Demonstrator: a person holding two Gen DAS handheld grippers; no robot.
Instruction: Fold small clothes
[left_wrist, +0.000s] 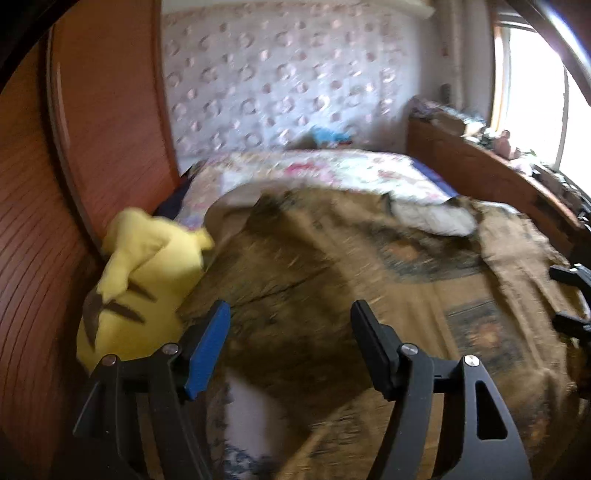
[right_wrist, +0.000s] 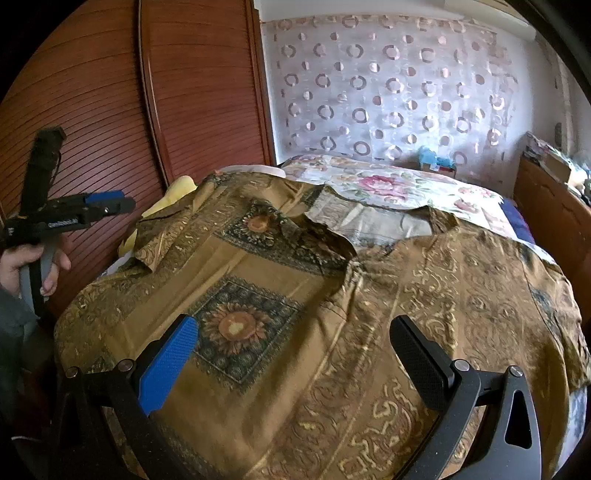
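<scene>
Plainly, we had nothing in either tool at that moment. Our left gripper (left_wrist: 290, 345) stood with its jaws apart over the shirt (right_wrist: 280, 295), nothing between them, though its own view was smeared. The right gripper (right_wrist: 293, 354) was wide too, hovering above the shirt's near hem with its pads clear of the cloth.

The shirt — a brown, gold-patterned one with sunflower squares — lay spread across the bed (right_wrist: 406, 188), collar (right_wrist: 332, 225) toward the far wall, its left sleeve (right_wrist: 166, 229) turned back near the wardrobe (right_wrist: 199, 85). It looked unfolded so far, as we judged it.

What could go wrong: the cloth seemed thin and slippery, so a pinch taken too shallow might lift one layer only and drag the front away from the back, leaving a crooked fold. The body was rumpled near the collar; folding over those creases would likely lock them in. With the left side hanging toward the bed's edge beside the yellow plush (left_wrist: 147, 273), a careless pull could slide the shirt off, or sweep the toy along.

As for containers — we saw a small box (right_wrist: 439, 168) at the far wall with something blue in it, too distant to name, and a cluttered shelf (left_wrist: 491, 162) by the window.
</scene>
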